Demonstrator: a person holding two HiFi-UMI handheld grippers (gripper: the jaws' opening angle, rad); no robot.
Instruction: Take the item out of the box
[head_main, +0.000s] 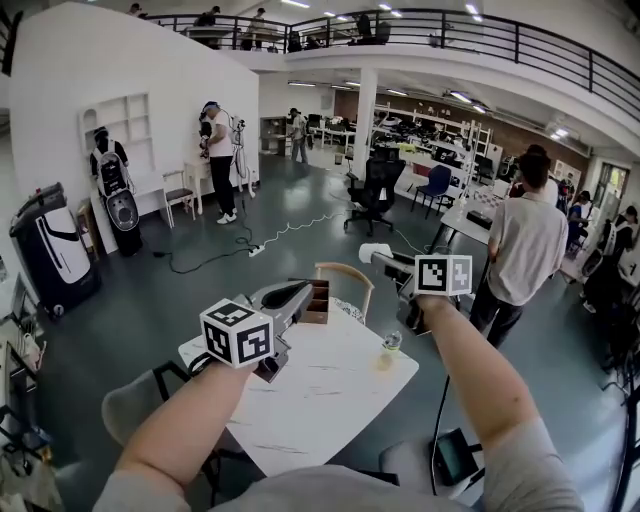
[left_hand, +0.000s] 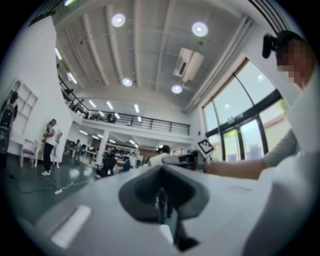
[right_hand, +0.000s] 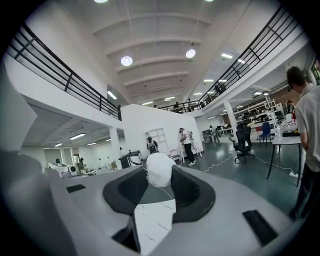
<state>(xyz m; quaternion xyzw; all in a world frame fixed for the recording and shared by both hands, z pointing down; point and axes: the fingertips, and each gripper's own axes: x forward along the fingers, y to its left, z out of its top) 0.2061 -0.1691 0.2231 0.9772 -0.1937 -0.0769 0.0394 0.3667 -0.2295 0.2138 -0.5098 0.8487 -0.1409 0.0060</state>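
- Right tool (head_main: 386, 262) of mine is clamped on a white rounded item (right_hand: 159, 169). Its two jaws press on the item's sides and thin threads hang from its underside.
- My right arm is stretched forward, nearly straight, with the forearm bare. That tool lies roughly level with its marker cube (head_main: 443, 274) on top.
- In the head view the item sits at the right tool's far tip. It is out of the box (head_main: 317, 300), to the right of it and higher, off the far right edge of the bench (head_main: 330, 400).
- My left tool (head_main: 297, 293) has its jaws drawn together and I see nothing between them.
- My left arm also reaches forward over the near left part of the bench. Its marker cube (head_main: 237, 333) faces me and the tool points toward the far side.
- The left tool's tips lie just beside the left side of the brown box, and I cannot tell whether they touch it.
- The box stands at the far edge of the white bench, with a chair (head_main: 345, 277) just beyond it.
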